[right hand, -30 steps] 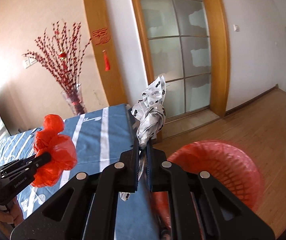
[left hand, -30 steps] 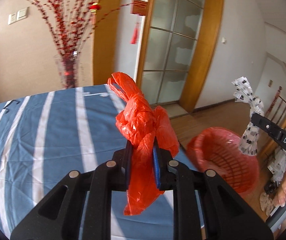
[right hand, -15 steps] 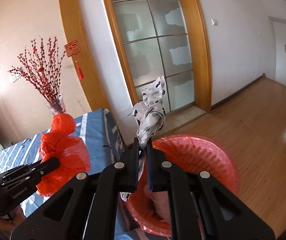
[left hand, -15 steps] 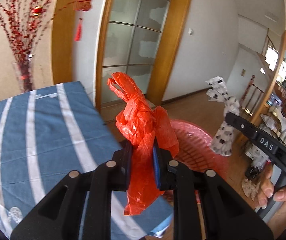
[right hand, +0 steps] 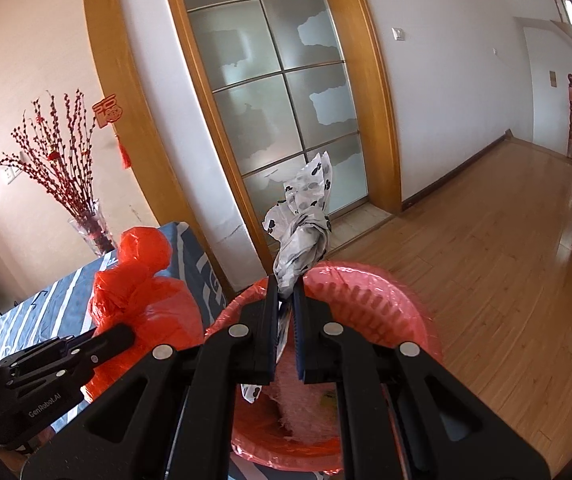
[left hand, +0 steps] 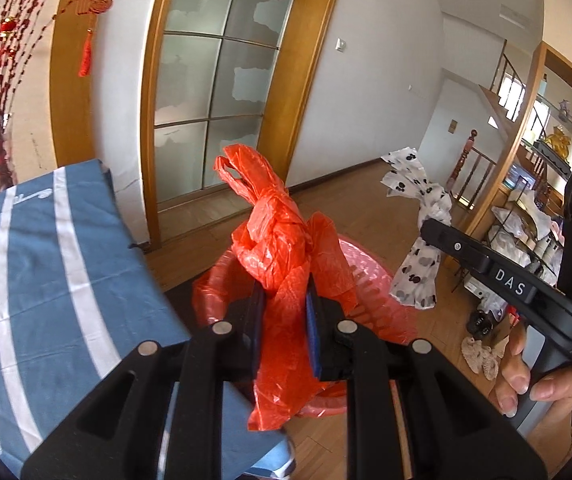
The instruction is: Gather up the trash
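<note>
The left view alone shows the hand (left hand: 534, 380) gripping the right tool's handle, and shelves at 3 o'clock. The right view alone looks down into the bin (right hand: 370, 292), with pale trash at its bottom.

The left tool (left hand: 284, 300) is clamped on a red bag (left hand: 282, 248), held over the bin's (left hand: 370, 280) near rim; the bag's long axis runs upright, its knotted end pointing to 12 o'clock. The right tool (right hand: 285, 300) is pinched narrow on a spotted bag (right hand: 306, 232), also upright, above the bin.

The striped surface (left hand: 46, 260) lies at 9 o'clock, its corner just beside the bin. A vase (right hand: 90, 228) of red branches stands behind it. The red bag (right hand: 142, 288) blocks part of the surface (right hand: 190, 252) in the right view.
</note>
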Demonstrator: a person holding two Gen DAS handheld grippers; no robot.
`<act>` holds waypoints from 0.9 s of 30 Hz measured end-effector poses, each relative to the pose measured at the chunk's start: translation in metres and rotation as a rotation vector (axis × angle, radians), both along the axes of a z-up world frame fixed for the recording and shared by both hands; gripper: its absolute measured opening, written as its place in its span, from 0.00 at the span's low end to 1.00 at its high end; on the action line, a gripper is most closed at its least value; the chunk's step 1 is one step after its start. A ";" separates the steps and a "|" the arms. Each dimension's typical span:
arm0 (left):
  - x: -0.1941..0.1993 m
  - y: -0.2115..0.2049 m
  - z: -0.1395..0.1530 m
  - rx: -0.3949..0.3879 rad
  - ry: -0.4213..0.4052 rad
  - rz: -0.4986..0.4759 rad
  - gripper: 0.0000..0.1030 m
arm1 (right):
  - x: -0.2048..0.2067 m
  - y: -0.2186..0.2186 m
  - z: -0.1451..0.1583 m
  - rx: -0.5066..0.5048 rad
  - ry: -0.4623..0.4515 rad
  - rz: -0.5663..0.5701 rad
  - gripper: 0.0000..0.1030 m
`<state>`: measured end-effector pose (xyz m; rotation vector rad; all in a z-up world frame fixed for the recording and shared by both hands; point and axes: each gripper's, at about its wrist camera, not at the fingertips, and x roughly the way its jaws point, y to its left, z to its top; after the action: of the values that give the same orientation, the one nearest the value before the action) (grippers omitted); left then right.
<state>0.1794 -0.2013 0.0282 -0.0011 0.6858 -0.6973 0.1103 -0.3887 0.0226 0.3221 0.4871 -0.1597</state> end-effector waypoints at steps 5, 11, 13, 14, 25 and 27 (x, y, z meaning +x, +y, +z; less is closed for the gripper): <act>0.006 -0.015 -0.008 0.006 0.015 -0.022 0.18 | 0.001 -0.010 -0.003 0.010 0.007 -0.012 0.07; 0.015 -0.028 -0.021 0.013 0.047 -0.030 0.19 | 0.006 -0.018 -0.008 0.015 0.019 -0.015 0.07; 0.018 -0.031 -0.024 0.016 0.054 -0.024 0.23 | 0.010 -0.021 -0.011 0.013 0.028 -0.009 0.08; 0.020 -0.033 -0.025 0.017 0.059 -0.014 0.26 | 0.011 -0.022 -0.012 0.016 0.032 -0.008 0.08; 0.022 -0.014 -0.040 0.034 0.084 0.059 0.50 | 0.000 -0.026 -0.024 0.045 0.048 -0.053 0.51; 0.010 0.001 -0.033 0.033 0.030 0.096 0.60 | -0.014 -0.016 -0.020 0.006 0.020 -0.072 0.63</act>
<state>0.1895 -0.2007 -0.0050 -0.0138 0.7211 -0.5946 0.0967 -0.4052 0.0023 0.3444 0.4963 -0.2320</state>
